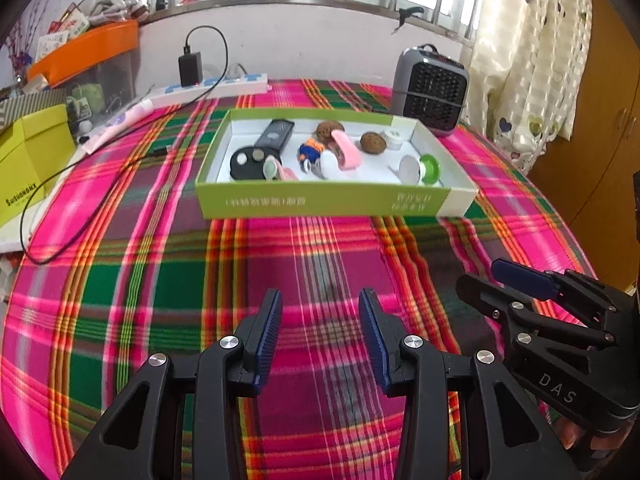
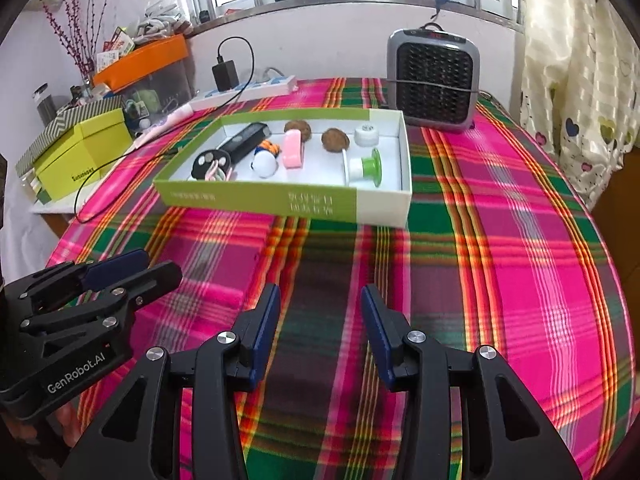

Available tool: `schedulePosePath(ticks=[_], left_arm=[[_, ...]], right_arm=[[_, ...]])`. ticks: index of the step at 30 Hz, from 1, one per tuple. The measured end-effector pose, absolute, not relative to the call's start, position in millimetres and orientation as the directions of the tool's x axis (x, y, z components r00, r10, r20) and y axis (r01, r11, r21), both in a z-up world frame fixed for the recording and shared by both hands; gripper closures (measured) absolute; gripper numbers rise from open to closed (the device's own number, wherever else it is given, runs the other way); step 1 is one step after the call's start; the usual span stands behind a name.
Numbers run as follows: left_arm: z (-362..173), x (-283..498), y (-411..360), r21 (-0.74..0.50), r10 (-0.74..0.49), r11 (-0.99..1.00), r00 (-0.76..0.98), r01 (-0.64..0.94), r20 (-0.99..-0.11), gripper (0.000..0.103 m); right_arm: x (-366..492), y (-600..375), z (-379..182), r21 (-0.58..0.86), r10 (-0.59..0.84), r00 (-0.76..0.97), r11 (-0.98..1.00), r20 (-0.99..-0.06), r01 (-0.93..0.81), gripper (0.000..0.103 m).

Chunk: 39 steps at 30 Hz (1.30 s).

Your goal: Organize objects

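A shallow green and white box (image 1: pixel 320 202) (image 2: pixel 280 200) lies on the plaid cloth. It holds a black remote (image 1: pixel 276 134), a black round case (image 1: pixel 246 162), a small doll (image 1: pixel 310 152), a pink holder (image 1: pixel 346 150), two brown walnuts (image 1: pixel 373 142), a white cap (image 1: pixel 394 138) and a green and white spool (image 1: pixel 424 168). My left gripper (image 1: pixel 320 308) is open and empty, low over the cloth in front of the box. My right gripper (image 2: pixel 320 304) is open and empty beside it. Each shows in the other's view, the right one (image 1: pixel 486 280) and the left one (image 2: pixel 154 266).
A grey fan heater (image 1: pixel 432 88) (image 2: pixel 434 80) stands behind the box. A power strip (image 1: pixel 216 88) with a black charger and cable lies at back left. Yellow-green boxes (image 1: pixel 28 164) and an orange-lidded bin (image 1: pixel 88 52) crowd the left. A curtain (image 1: pixel 528 60) hangs on the right.
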<state>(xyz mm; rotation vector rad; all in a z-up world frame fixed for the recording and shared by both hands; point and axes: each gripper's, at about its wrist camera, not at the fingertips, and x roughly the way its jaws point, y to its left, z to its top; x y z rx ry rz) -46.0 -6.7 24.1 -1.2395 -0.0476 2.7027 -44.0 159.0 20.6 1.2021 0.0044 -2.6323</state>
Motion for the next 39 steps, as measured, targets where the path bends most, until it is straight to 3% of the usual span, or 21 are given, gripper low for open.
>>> schedulePosePath(ticks=[18, 23, 30, 35, 39], left_arm=[[9.7, -34.6, 1.4, -0.075, 0.128, -0.991, -0.626, -0.111, -0.769, 0.063], [8.0, -33.0, 6.9, -0.044, 0.100, -0.994, -0.637, -0.103, -0.765, 0.061], [7.7, -33.3, 7.0, -0.042, 0.100, -0.994, -0.636, -0.106, -0.766, 0.059], [7.1, -33.6, 12.3, -0.008, 0.081, -0.993, -0.633, -0.116, -0.770, 0.054], [7.0, -34.2, 13.5, -0.010, 0.083, -0.993, -0.631, -0.119, -0.772, 0.050]], right_arm=[[-34.0, 168.8, 7.9, 0.046, -0.144, -0.617, -0.984, -0.774, 0.171, 0.058], [-34.0, 165.6, 7.0, 0.024, -0.129, -0.616, -0.984, -0.777, 0.175, 0.051], [-34.3, 163.3, 6.1, 0.002, -0.107, -0.616, -0.986, -0.780, 0.169, 0.050], [-36.0, 166.7, 5.1, -0.001, -0.083, -0.614, -0.991, -0.785, 0.136, 0.037], [-35.4, 166.9, 5.4, -0.002, -0.083, -0.614, -0.991, -0.785, 0.136, 0.037]])
